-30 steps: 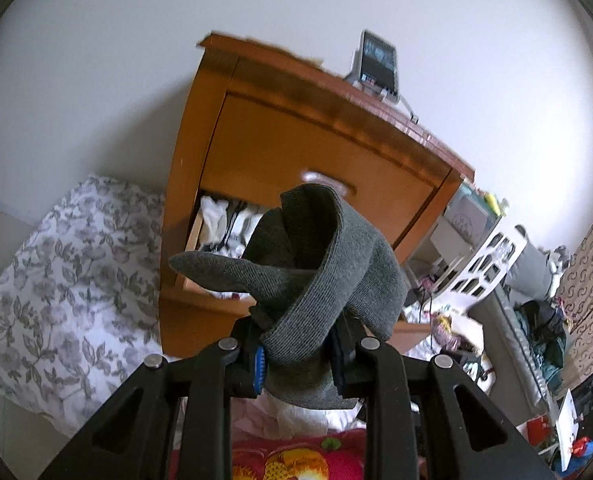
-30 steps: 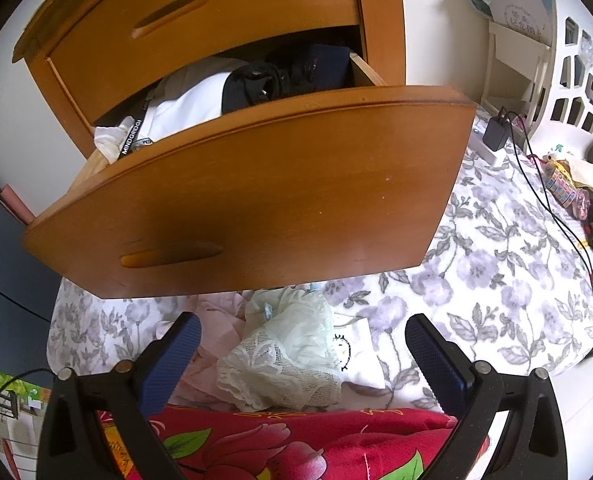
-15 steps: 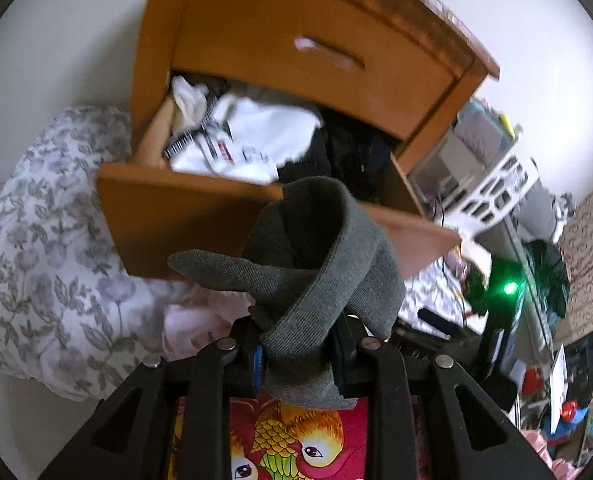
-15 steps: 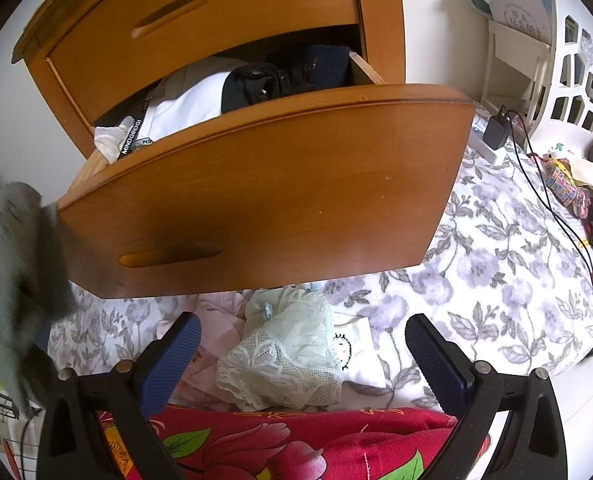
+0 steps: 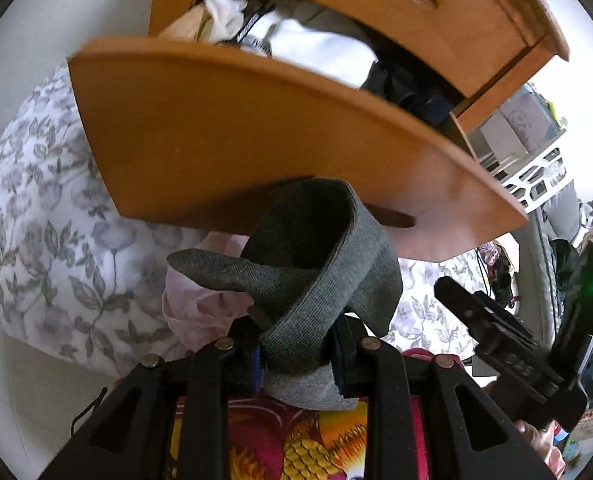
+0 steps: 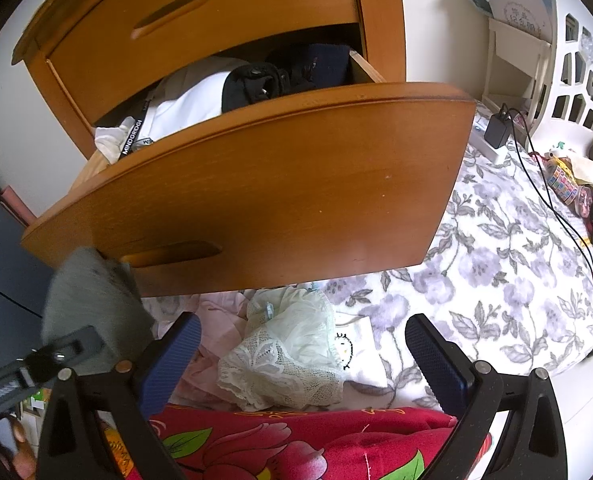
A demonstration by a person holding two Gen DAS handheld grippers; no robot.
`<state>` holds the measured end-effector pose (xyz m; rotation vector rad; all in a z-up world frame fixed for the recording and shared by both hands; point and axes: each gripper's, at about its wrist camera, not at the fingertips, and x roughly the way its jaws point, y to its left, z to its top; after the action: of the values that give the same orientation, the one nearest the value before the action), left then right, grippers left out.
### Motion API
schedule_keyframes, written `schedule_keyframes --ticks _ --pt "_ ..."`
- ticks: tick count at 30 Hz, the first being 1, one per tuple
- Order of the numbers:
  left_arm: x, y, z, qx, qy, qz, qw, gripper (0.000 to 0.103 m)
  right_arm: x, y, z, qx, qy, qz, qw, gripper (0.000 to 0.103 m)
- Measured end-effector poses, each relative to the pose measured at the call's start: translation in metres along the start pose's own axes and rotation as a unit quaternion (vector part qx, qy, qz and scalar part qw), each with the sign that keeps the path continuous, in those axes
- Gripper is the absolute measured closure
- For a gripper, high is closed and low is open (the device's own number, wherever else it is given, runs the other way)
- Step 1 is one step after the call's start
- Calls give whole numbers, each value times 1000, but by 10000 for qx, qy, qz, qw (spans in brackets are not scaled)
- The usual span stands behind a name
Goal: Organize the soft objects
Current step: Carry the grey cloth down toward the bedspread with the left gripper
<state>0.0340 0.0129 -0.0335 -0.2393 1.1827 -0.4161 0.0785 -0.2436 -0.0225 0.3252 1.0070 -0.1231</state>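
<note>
Grey knit garment [image 5: 320, 264], folded into a loose loop, sits clamped between the narrow-set jaws of the left gripper [image 5: 296, 354], held in front of the lower edge of an open wooden drawer [image 5: 232, 132]. White and dark clothes [image 6: 200, 108] fill the drawer, which juts from an orange-brown dresser [image 6: 224, 12] over a bed covered in a grey floral sheet [image 6: 508, 256]. The right gripper [image 6: 302, 356] hangs with its blue-padded jaws spread wide and nothing between them, above a pale lace garment [image 6: 292, 356] lying on the sheet beside pink fabric [image 6: 220, 312] and just behind a red floral cloth [image 6: 296, 440]. A white openwork basket [image 6: 576, 80] stands at the far right of the bed.
</note>
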Motion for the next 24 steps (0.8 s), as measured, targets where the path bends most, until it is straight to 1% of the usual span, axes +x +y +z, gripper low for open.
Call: schedule_keyframes --ticks 2,6,17,21,23,24 --pt "6 0 0 -35 61 19 10000 76 0 0 0 3 6 6 10000 0" --pt "16 -5 2 54 98 92 9999 76 0 0 0 2 2 3 10000 0" --pt "25 -14 3 221 196 275 9992 76 0 0 0 2 5 5 10000 0" --pt "25 -18 4 274 212 323 9989 72 0 0 0 -3 0 2 10000 0" --pt "24 -19 4 286 219 347 9987 66 0 0 0 0 2 4 10000 0" --pt "24 -19 4 287 218 357 9987 61 0 0 0 -1 1 3 10000 0"
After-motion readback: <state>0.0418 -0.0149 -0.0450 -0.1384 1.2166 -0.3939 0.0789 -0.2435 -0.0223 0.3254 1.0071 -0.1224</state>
